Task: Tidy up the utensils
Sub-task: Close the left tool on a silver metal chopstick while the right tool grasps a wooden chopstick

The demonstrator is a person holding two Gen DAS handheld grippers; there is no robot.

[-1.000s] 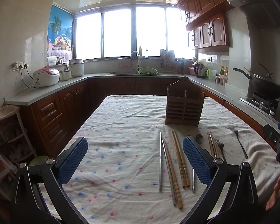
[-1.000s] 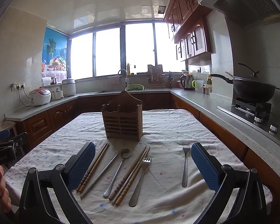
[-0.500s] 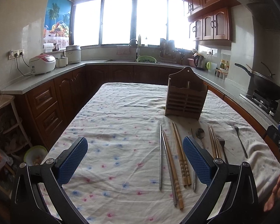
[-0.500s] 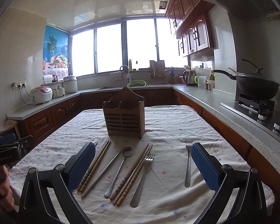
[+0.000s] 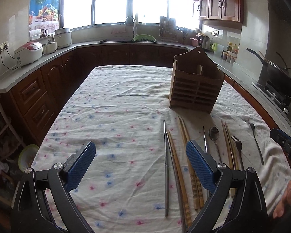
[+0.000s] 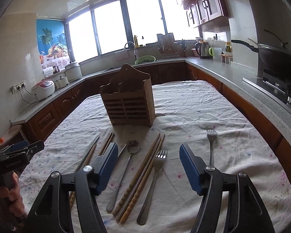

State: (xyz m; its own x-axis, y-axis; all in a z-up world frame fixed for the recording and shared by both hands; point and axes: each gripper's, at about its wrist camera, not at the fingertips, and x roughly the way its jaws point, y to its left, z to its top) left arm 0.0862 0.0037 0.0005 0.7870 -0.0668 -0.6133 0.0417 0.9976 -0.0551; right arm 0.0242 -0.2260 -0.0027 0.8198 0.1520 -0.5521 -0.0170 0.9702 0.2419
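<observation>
Grippers (image 5: 140, 165) (image 6: 148, 167) wide apart, empty

Left gripper (image 5: 140, 164) jaws spread wide, empty, right gripper (image 6: 148, 167) likewise

Wooden slatted utensil holder (image 6: 129, 99) stands upright, centre frame, on the cloth. Below it lie a spoon (image 6: 126, 167), two forks (image 6: 154, 182) (image 6: 211, 145), wooden chopsticks (image 6: 143, 172) and metal chopsticks (image 5: 166, 167), flat, roughly parallel.
</observation>
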